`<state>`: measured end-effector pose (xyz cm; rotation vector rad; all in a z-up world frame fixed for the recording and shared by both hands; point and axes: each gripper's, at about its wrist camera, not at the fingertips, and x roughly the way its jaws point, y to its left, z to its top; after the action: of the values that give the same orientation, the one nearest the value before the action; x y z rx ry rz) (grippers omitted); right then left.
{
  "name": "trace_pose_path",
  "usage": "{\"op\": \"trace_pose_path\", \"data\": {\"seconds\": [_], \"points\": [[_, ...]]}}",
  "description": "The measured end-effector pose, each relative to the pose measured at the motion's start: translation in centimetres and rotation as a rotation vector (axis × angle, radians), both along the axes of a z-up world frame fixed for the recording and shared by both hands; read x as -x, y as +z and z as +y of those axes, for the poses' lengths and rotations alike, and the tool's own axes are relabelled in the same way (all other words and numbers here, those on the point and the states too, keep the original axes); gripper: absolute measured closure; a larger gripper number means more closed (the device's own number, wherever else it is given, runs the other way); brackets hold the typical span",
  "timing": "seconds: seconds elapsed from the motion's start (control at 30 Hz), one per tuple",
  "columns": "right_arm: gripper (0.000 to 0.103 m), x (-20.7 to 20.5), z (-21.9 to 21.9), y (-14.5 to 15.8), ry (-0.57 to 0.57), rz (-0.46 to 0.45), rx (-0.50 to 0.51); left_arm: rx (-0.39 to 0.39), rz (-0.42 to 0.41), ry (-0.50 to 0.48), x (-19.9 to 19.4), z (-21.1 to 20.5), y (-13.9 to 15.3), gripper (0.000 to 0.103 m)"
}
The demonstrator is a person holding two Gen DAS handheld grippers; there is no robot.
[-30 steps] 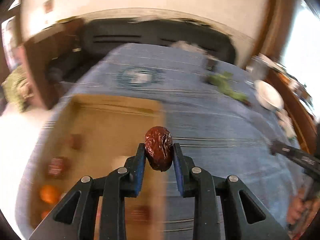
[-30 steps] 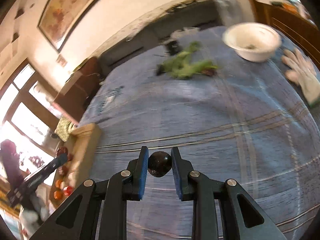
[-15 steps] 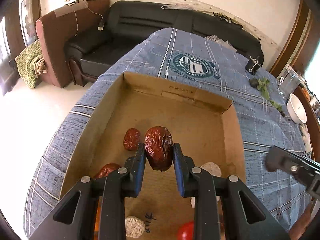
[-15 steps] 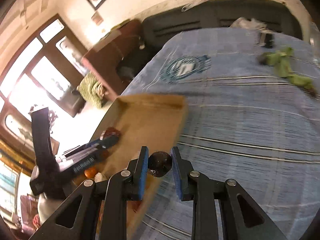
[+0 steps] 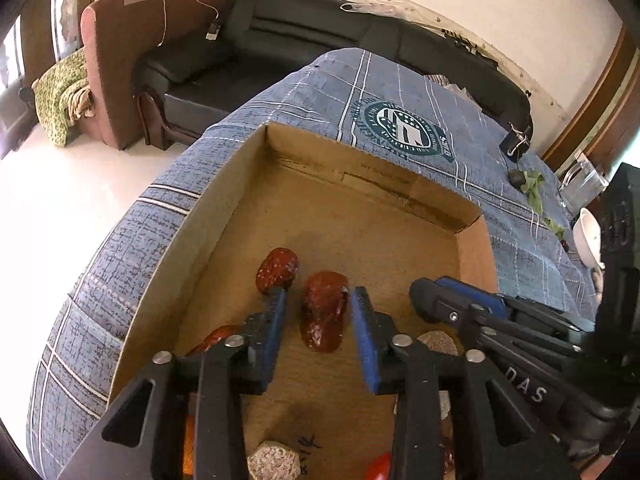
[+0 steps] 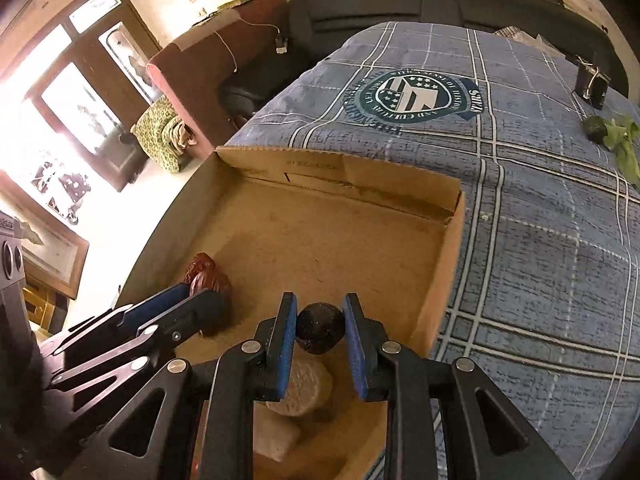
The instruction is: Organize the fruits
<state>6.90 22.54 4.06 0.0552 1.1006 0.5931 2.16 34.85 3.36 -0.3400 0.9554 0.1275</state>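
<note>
Left tongs [image 5: 320,320]: spread; my red date [image 5: 323,316] lies loose between them on the cardboard box [image 5: 224,208] floor.
Right tongs [image 6: 320,330]: pinching a dark round fruit [image 6: 320,328] over the box.
Remaining: dark fruit [image 6: 595,129] on the worktop [image 6: 540,240].

Blue plaid cloth [image 6: 540,240], tan box [image 5: 360,216], reddish-brown date [image 5: 323,312].

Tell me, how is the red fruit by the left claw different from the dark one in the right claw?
The red date is long, wrinkled and reddish brown; the dark fruit is small, round and almost black. The date lies between the spread sides of the left claw, which looks open around it, while the right claw squeezes the dark fruit. Both are over the cardboard box.
</note>
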Motion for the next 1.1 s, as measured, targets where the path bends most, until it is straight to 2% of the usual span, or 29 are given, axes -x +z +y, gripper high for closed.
{"op": "trace_pose_path", "data": {"seconds": [0.1,0.17,0.23,0.33,0.4,0.47,0.53,0.63,0.73,0.87,1.1], "points": [[0.071,0.0,-0.3,0.3,-0.012,0.003,-0.023,0.024,-0.016,0.009,0.8,0.3,0.6,0.061],[0.064,0.1,-1.0,1.0,-0.028,-0.013,-0.038,0.031,-0.041,0.013,1.8,0.3,1.4,0.059],[0.061,0.5,-2.0,1.8,-0.041,-0.031,-0.061,0.032,-0.066,0.023,2.8,0.1,2.1,0.052],[0.059,1.6,-4.0,3.2,-0.062,-0.061,-0.085,0.025,-0.104,0.041,4.8,-0.4,3.3,0.05],[0.057,2.8,-5.6,4.0,-0.08,-0.086,-0.091,-0.024,-0.14,0.061,6.3,-1.6,4.5,0.043],[0.049,4.6,-7.7,4.6,-0.113,-0.119,-0.094,-0.1,-0.175,0.082,7.7,-3.2,5.6,0.036],[0.045,6.6,-10.1,5.1,-0.163,-0.154,-0.086,-0.175,-0.217,0.101,9.2,-5.4,6.6,0.023],[0.041,9.2,-13.3,5.4,-0.245,-0.202,-0.058,-0.238,-0.267,0.119,10.8,-8.2,7.5,0.01],[0.037,11.7,-16.6,5.3,-0.341,-0.218,-0.044,-0.259,-0.3,0.087,12.0,-11.1,7.8,0.008],[0.036,14.1,-19.6,4.8,-0.409,-0.214,-0.033,-0.29,-0.279,0.064,12.4,-13.5,7.4,0.008],[0.035,16.1,-21.6,3.2,-0.428,-0.198,-0.006,-0.35,-0.249,0.036,12.5,-16.6,7.1,0.008]]}}
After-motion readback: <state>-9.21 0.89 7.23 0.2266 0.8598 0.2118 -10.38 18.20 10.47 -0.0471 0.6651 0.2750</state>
